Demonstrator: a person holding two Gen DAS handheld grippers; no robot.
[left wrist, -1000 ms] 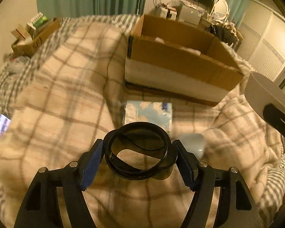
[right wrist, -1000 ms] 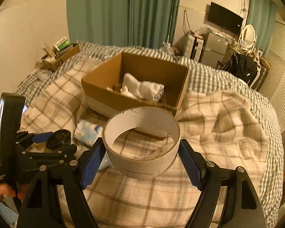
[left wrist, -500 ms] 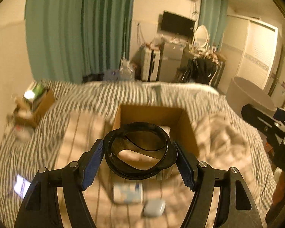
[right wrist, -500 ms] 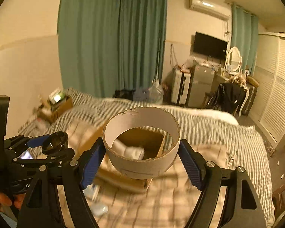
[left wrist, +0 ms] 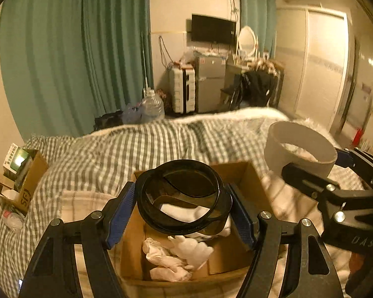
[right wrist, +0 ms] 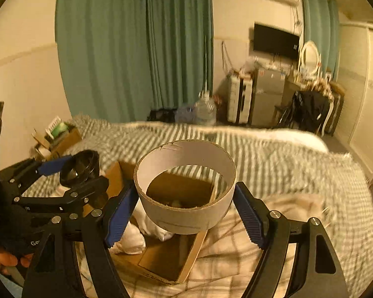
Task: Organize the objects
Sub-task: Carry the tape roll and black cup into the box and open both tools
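Over bed [left wrist: 126, 149], box [left wrist: 248, 173]: grippers clamp rings.

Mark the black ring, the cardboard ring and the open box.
black ring [left wrist: 146, 196], left wrist view, left side of its rim
cardboard ring [right wrist: 186, 216], right wrist view, front of its outer wall
open box [left wrist: 134, 245], left wrist view, inner left wall

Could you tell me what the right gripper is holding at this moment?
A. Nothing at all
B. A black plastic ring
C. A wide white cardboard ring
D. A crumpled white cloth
C: in the right wrist view, the right gripper has its blue pads against both sides of the white cardboard ring, held above the cardboard box.
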